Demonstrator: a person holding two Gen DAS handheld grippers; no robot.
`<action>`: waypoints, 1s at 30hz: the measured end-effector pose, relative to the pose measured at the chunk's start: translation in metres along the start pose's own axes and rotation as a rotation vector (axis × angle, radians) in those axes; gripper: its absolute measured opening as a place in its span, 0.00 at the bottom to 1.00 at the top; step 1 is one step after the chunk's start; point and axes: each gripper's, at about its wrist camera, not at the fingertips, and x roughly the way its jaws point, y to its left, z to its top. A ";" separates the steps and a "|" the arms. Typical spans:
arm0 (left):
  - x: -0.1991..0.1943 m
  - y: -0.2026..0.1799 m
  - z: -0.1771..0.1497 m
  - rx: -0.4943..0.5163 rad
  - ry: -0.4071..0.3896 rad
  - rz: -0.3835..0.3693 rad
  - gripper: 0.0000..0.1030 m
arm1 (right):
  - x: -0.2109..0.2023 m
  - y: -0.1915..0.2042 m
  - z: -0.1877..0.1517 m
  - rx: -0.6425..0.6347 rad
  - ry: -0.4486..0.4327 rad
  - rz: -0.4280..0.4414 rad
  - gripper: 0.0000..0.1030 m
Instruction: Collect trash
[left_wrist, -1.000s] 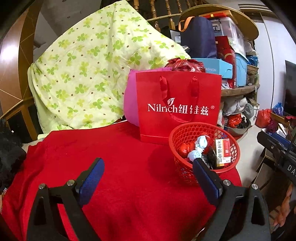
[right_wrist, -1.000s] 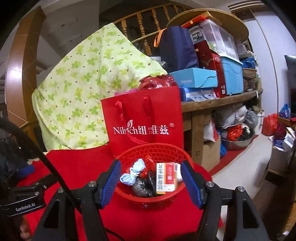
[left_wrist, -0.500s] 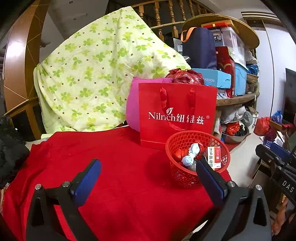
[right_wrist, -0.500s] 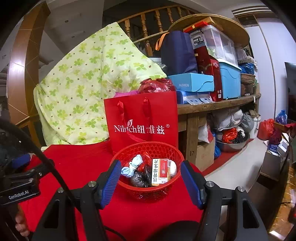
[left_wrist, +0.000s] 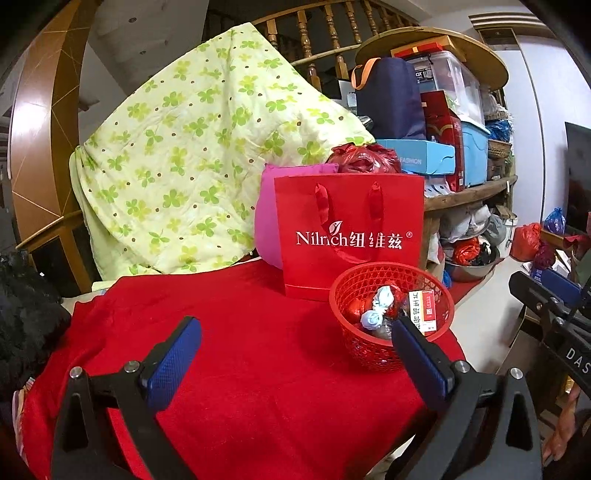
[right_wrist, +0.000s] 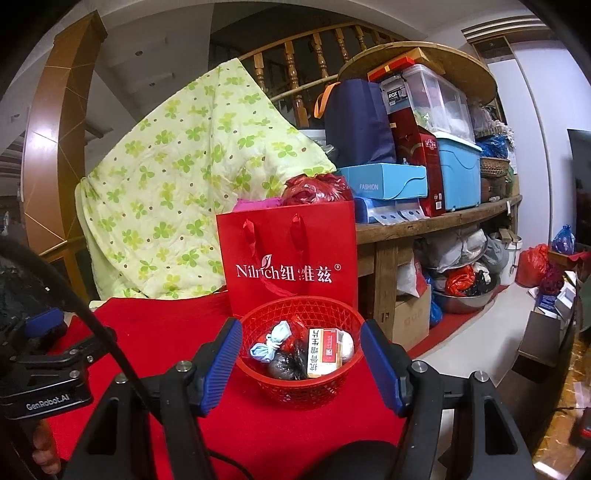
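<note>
A red mesh basket (left_wrist: 373, 284) (right_wrist: 295, 386) stands on the red tablecloth (left_wrist: 240, 354) near its right edge. It holds a red-and-white box (right_wrist: 324, 350), a pale blue knotted wad (right_wrist: 271, 341), a dark crumpled bag (right_wrist: 286, 367) and red wrappers (left_wrist: 354, 308). My left gripper (left_wrist: 295, 349) is open and empty, held back over the cloth left of the basket. My right gripper (right_wrist: 301, 362) is open and empty, its fingers level with the basket's two sides but nearer the camera.
A red Nilrich paper bag (left_wrist: 351, 229) (right_wrist: 288, 258) stands just behind the basket, with a pink bag (left_wrist: 269, 221) behind it. A green-patterned quilt (left_wrist: 192, 162) hangs at the back left. A cluttered wooden shelf (right_wrist: 436, 221) and floor clutter lie to the right.
Both grippers have pulled back and risen from the basket, which looks smaller and farther now. Both stay open. The basket's contents have not moved.
</note>
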 end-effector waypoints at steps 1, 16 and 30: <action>-0.001 -0.001 0.000 0.002 0.001 -0.002 0.99 | 0.000 0.000 0.000 0.001 -0.001 0.000 0.68; -0.011 -0.007 0.003 0.013 0.000 -0.029 0.99 | -0.006 0.000 0.004 -0.005 -0.003 0.000 0.68; -0.005 -0.006 0.002 0.004 0.027 -0.060 0.99 | -0.005 0.002 0.003 0.001 0.008 0.000 0.68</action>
